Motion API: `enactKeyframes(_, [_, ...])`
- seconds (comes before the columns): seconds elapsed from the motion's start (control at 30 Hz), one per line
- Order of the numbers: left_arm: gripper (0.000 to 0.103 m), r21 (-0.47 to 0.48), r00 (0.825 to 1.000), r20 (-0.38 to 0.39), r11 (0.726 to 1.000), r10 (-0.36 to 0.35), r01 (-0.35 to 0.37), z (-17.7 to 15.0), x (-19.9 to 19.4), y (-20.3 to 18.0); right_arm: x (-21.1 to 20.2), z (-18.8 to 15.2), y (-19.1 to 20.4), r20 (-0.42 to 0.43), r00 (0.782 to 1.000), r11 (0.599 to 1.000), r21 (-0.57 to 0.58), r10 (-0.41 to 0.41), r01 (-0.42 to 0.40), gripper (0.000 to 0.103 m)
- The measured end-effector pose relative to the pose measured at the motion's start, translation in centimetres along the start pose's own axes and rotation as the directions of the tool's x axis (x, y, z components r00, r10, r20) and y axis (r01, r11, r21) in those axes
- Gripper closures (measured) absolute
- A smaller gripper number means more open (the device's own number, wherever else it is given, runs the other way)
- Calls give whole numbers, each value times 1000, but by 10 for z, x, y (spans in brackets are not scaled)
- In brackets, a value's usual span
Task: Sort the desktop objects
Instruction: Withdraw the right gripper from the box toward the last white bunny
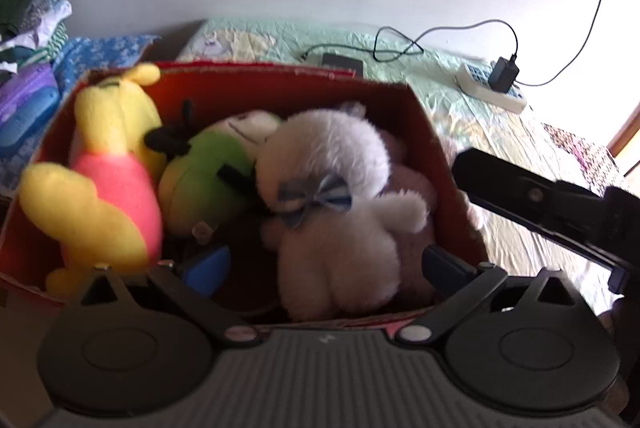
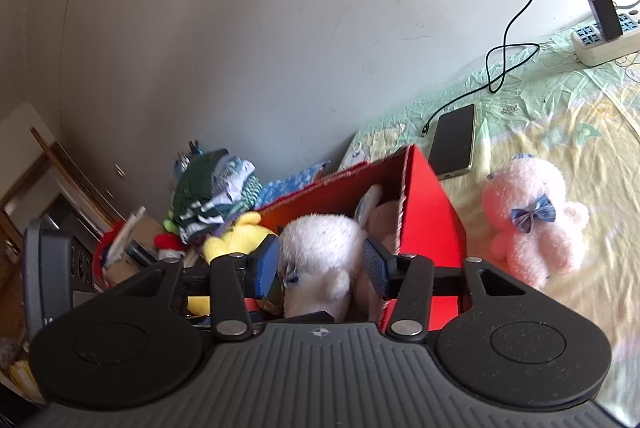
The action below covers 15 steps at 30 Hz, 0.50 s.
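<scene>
A red cardboard box (image 1: 240, 84) (image 2: 432, 216) holds a yellow bear in a pink shirt (image 1: 108, 188), a green plush (image 1: 208, 172) and a white plush with a blue bow (image 1: 332, 204) (image 2: 320, 248). My left gripper (image 1: 326, 262) hovers at the box's near edge, open wide, and the white plush lies between its blue pads (image 1: 208, 264) without touching them. My right gripper (image 2: 322, 264) is open too, framing the same white plush from just right of the left one. A pink plush with a blue bow (image 2: 532, 224) lies on the bedsheet right of the box.
Beyond the box, a phone (image 2: 454, 140) on a black cable (image 2: 508, 60) and a white power strip (image 2: 604, 44) lie on the green and yellow sheet (image 2: 560, 116). A pile of clothes (image 2: 216, 196) sits left of the box by the wall. The right gripper's body (image 1: 560, 204) shows at right.
</scene>
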<state>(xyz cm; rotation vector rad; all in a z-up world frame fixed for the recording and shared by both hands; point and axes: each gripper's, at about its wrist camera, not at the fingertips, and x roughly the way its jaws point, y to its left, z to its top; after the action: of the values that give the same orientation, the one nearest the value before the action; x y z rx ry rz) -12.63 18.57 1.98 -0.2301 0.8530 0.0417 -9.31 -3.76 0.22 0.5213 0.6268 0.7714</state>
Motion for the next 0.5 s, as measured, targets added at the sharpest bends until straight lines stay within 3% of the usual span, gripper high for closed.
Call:
enactKeyframes(0.13, [2,3,998,66,1000,-20,20,6,-17,-22,-21,9,-23,13,999,999,18,-31,31,52])
enactKeyframes(0.3, [2,111,990,135,993,-47,32,10,-22,-79,-44,18,-70,4,997,988,137,-73,71,52])
enactKeyframes(0.5, [2,240,988,107,967,-111,83,0,2,-143,-54,27,-120,-59,992,968,218,-111,121,52])
